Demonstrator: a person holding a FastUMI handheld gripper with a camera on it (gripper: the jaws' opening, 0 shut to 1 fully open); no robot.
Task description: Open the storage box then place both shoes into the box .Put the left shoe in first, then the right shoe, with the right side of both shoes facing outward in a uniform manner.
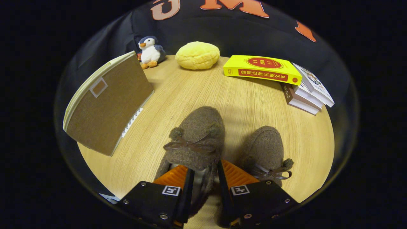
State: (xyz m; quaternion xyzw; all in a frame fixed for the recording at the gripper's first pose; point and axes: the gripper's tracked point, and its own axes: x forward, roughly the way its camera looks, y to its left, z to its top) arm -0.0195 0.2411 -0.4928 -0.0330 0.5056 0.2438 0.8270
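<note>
Two fuzzy brown slippers with small bows lie on the round wooden table (241, 105). My gripper (204, 178) is shut on the nearer slipper (197, 133): one finger is inside its opening, the other outside, and they pinch its right side wall. This slipper's toe points away from me. The other slipper (265, 149) rests just to the right of my fingers. The storage box (108, 101), brown fabric with a cream rim and a label window, stands beyond the fingers to the left, its lid tilted up.
A penguin plush (150, 51) and a yellow bun-shaped cushion (197, 55) sit at the table's far side. A yellow book (262, 69) lies on a stack of books (306, 92) at the far right.
</note>
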